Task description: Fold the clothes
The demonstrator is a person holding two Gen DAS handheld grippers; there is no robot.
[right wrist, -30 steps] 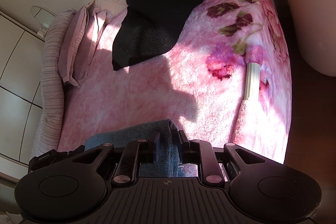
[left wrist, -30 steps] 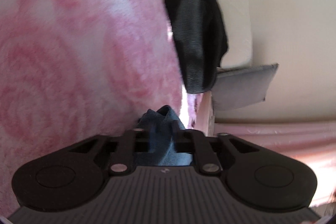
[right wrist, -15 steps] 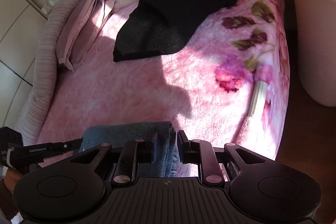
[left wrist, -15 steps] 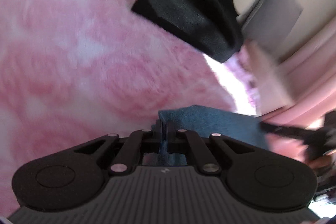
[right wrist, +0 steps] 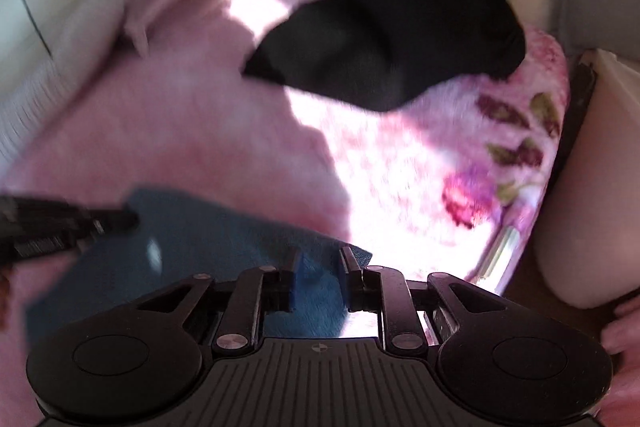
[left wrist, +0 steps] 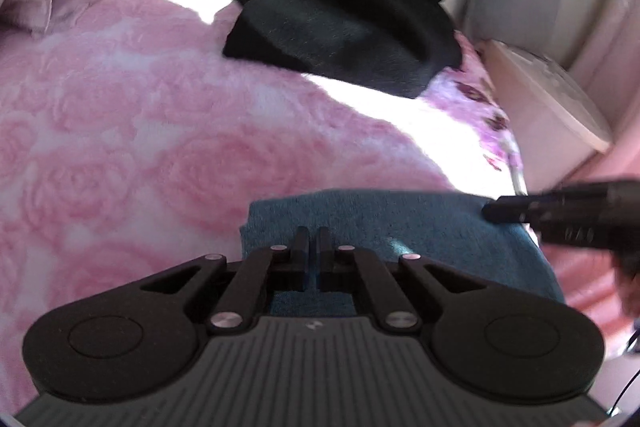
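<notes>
Rolled both views round since a second ago, so now pink blanket [left wrist: 168, 131] lies flat and wide, black clothes [left wrist: 344, 27] sit at top middle. Blue jeans [left wrist: 400, 227] hang low in both frames, stretched between both tools. Look soft, floppy, thick, a bit heavy; best held at corners of top edge. Left gripper [left wrist: 311, 239] squeezed nearly shut on a thin bit of jeans. Right gripper [right wrist: 318, 263] a little open, pinching a fat fold.
</notes>
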